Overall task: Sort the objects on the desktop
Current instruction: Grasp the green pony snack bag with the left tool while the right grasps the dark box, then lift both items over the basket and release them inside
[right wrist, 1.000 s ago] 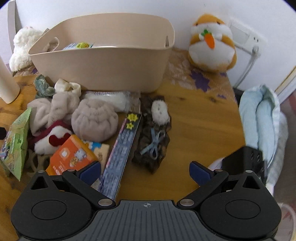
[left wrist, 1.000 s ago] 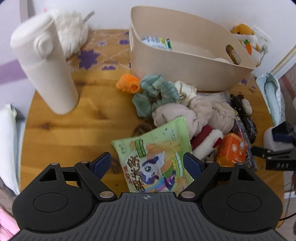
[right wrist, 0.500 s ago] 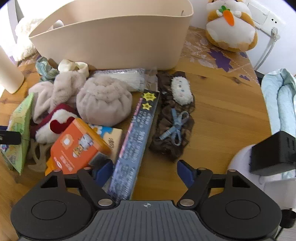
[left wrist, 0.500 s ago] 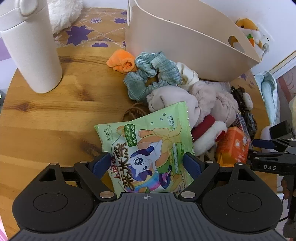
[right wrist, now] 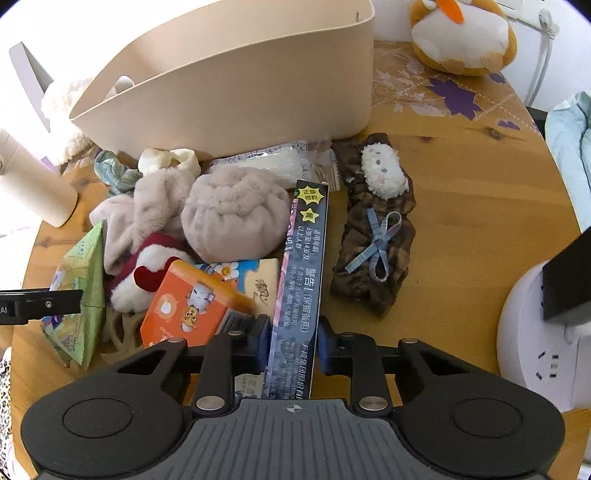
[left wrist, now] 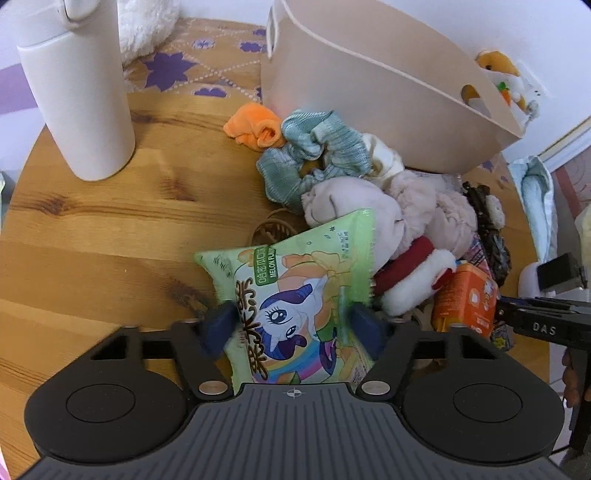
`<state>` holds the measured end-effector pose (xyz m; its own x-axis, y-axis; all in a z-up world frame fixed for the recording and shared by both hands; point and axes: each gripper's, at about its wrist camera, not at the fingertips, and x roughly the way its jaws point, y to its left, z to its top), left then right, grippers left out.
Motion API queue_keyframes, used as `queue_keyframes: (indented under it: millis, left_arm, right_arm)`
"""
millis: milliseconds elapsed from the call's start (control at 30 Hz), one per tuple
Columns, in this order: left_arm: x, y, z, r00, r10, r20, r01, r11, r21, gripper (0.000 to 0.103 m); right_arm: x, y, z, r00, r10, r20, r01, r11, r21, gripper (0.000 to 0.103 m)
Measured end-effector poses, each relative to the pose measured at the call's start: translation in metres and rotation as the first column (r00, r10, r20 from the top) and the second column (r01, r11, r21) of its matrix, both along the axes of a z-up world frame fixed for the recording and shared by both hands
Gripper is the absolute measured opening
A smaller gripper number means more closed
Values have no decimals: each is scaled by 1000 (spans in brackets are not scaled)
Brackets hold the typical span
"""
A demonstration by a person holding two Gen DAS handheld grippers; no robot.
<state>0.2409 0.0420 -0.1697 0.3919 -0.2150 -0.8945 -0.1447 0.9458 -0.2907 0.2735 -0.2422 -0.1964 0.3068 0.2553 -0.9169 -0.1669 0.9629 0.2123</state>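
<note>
My left gripper (left wrist: 293,325) is shut on a green snack bag (left wrist: 291,295) with a cartoon pony, at the near edge of a pile on the round wooden table (left wrist: 92,229). My right gripper (right wrist: 293,341) is shut on a long dark blue box (right wrist: 303,280) lying beside an orange box (right wrist: 188,302). The pile holds a beige fluffy scrunchie (right wrist: 232,218), a teal scrunchie (left wrist: 314,147), an orange cloth (left wrist: 255,127) and a red and white plush (left wrist: 410,280). A beige basket (right wrist: 240,81) stands behind the pile.
A tall white bottle (left wrist: 77,92) stands at the table's left. A brown hair band with a blue bow (right wrist: 376,236) lies right of the blue box. An orange and white plush toy (right wrist: 461,33) sits at the back right. A white power strip (right wrist: 543,339) is at the right edge.
Both grippers moved forward and down into the pile. The left jaws closed on the green snack bag; the right jaws closed on the dark blue box.
</note>
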Motion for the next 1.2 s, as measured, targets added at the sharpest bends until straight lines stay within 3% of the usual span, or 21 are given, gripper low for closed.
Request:
queue_keyframes:
  millis: [233, 633, 1200]
  left_arm:
    - [-11, 1, 8, 1000, 7, 24, -7, 1000, 1, 52]
    - [-23, -3, 42, 992, -58, 110, 55, 998, 27, 50]
    - [5, -11, 118, 944, -118, 307, 87, 990, 113, 50]
  right_arm:
    - [-10, -9, 2, 1000, -29, -2, 29, 999, 27, 22]
    - [-40, -34, 30, 999, -41, 32, 38, 995, 89, 22]
    - [-36, -60, 97, 977, -41, 207, 10, 989, 147, 22]
